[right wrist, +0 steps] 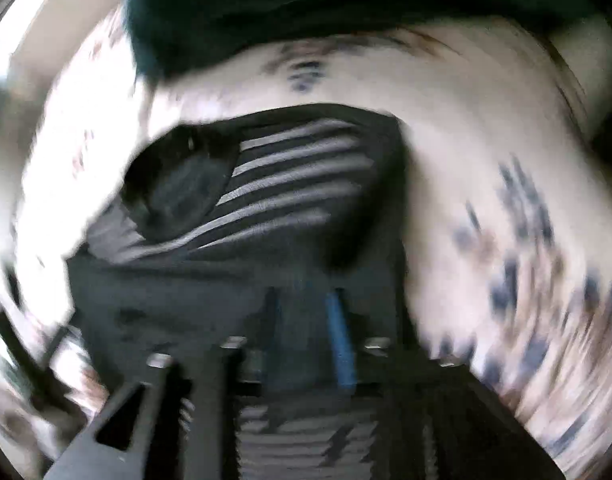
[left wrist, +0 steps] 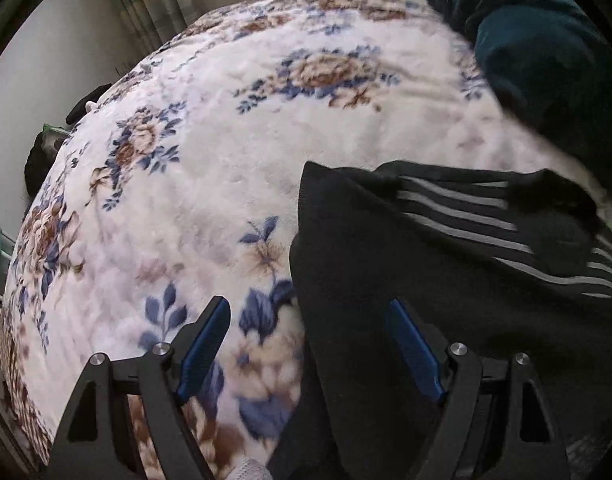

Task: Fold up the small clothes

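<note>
While left tongs (left wrist: 306, 332) gape, striped black garment (left wrist: 446, 280) lies crosswise, right tongs' (right wrist: 306, 308) state unclear

Both wrist views close, steeply downward; share striped garment (left wrist: 458, 216) (right wrist: 290, 176).

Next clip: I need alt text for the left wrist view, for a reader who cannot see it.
The left gripper, fingers spread wide and holding nothing, hovers over the left edge of a dark garment with grey stripes lying on a floral blanket. A dark teal cloth lies at the top right.
</note>
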